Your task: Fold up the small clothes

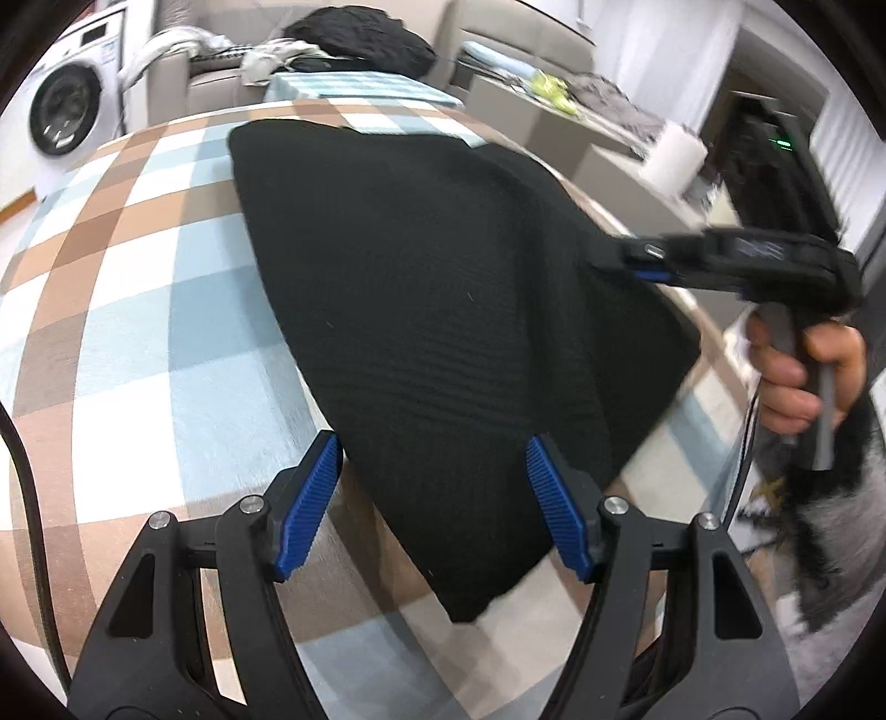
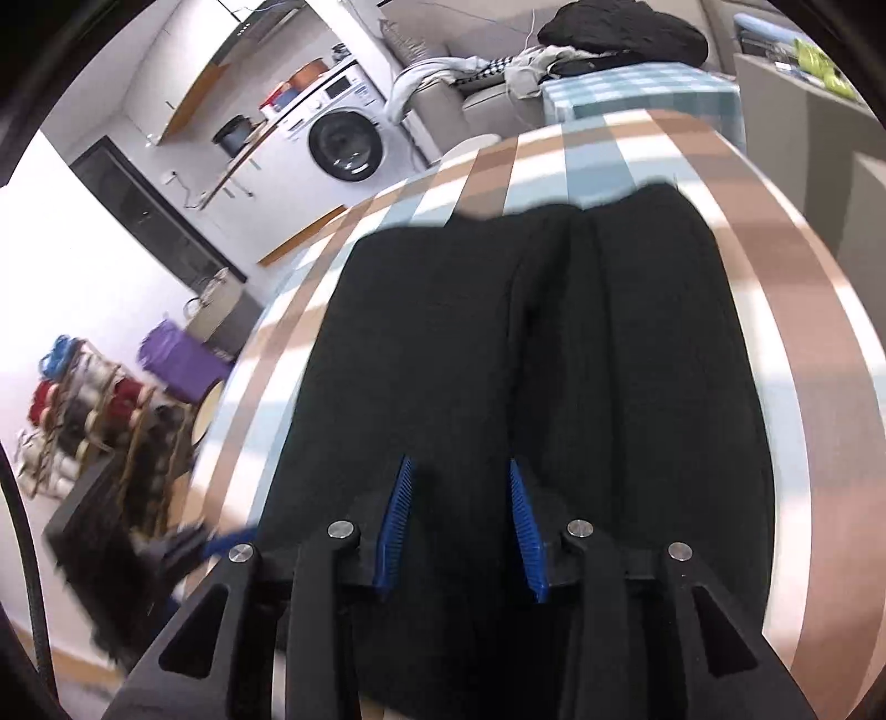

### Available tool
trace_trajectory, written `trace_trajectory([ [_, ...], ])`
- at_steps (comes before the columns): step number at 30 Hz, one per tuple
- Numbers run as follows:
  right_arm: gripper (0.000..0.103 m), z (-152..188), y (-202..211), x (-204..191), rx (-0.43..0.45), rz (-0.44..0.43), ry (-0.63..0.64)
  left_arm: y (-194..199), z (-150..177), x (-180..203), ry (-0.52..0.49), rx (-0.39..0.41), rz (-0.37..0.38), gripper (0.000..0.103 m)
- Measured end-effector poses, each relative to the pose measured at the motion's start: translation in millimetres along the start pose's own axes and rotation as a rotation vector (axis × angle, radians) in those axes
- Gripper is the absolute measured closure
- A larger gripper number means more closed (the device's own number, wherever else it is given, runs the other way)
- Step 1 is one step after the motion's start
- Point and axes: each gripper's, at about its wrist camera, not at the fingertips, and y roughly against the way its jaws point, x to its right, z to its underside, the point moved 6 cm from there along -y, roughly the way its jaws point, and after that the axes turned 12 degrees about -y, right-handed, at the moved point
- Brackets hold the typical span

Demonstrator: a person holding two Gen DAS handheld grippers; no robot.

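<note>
A black knit garment lies flat on the checked tablecloth, folded into a long shape with a lengthwise crease; it also shows in the right wrist view. My left gripper is open, its blue pads straddling the garment's near corner just above the cloth. My right gripper is partly open over the garment's near end, with nothing clamped between the pads. In the left wrist view the right gripper sits at the garment's right edge, held by a hand.
A washing machine stands at the back left. A sofa holds a black pile and loose clothes. A side table with a white roll is at right. A rack of yarn stands on the floor.
</note>
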Motion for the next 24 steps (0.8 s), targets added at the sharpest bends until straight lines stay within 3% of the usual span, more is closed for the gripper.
trace_trajectory([
  [5,0.065,51,18,6,-0.032,-0.008,0.043,3,9,5,-0.022,-0.026,0.004,0.036],
  [9,0.096,61,20,-1,-0.001,-0.002,0.103,5,15,-1,-0.015,-0.036,-0.01,0.035],
  [13,0.097,59,36,-9,0.045,-0.047,0.13,8,19,-5,-0.007,-0.038,-0.019,0.034],
  [15,0.097,62,29,2,0.006,0.037,0.131,9,19,-7,-0.006,-0.037,-0.019,0.034],
  [18,0.09,62,19,10,-0.031,0.071,0.109,11,19,-11,0.017,-0.03,-0.014,0.034],
  [22,0.063,48,29,6,0.041,0.034,0.092,11,13,-22,0.07,-0.009,-0.016,0.034],
  [24,0.059,35,30,11,0.08,0.054,0.065,13,11,-28,0.093,0.002,-0.025,0.034],
])
